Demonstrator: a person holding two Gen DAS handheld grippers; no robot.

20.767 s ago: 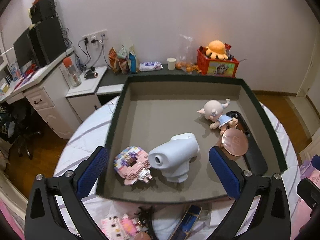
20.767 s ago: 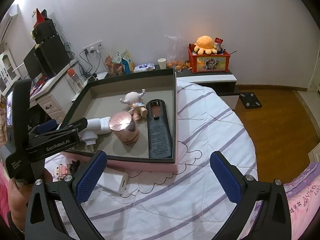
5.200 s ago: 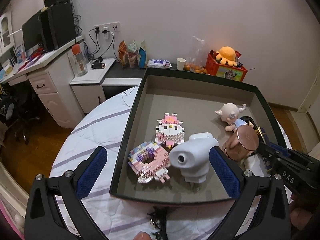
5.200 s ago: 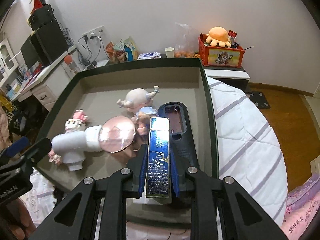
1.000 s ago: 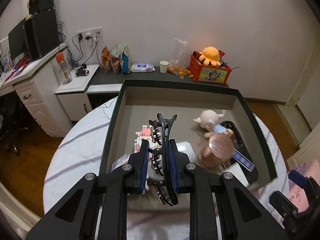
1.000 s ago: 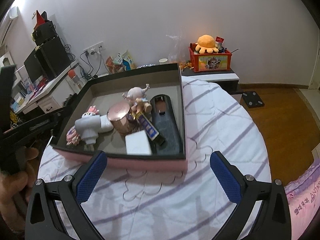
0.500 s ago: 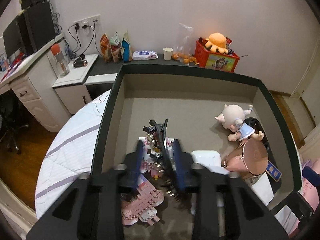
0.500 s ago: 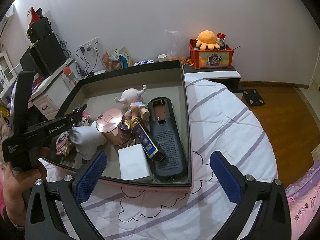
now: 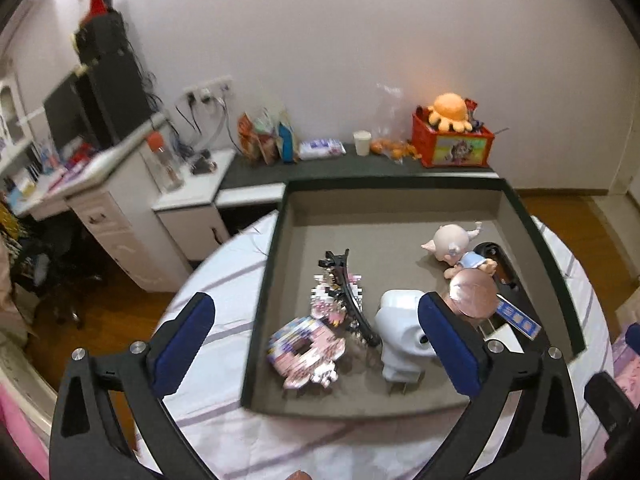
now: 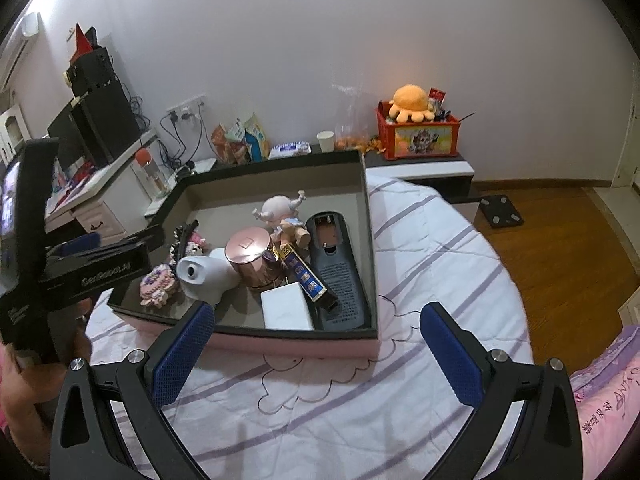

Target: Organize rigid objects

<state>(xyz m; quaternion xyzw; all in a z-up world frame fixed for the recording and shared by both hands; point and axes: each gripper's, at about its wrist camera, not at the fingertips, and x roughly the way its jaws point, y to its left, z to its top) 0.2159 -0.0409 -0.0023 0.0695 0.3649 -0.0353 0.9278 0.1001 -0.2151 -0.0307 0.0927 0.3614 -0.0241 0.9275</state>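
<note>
**Op:** With both tools spread wide and holding nothing, I judge the sorting close to done. My left tool hangs over the near edge of the box; my right tool sits over the bedspread, just outside the box's near wall.

**Sup:** Where's the hair clip?

**Op:** Hair clip lies inside the box, left of centre, draped across the pink block figure. Its long axis runs from the far left toward the near right, ending just beside the white gadget. It sits straight ahead of my left tool, between the pads, so the left hand is the nearer one.

**Sup:** And the rest?

**Op:** Block donut is nearest my left tool. On the right sit the copper tin, the doll, the remote, the blue bar leaning on it, and the white block.

**Sup:** Anything left outside?

**Op:** None that I can see on the bedspread. If the clip needs nudging, I'd close across its thin side, not along its length; it rests on loose bricks and could slide.
</note>
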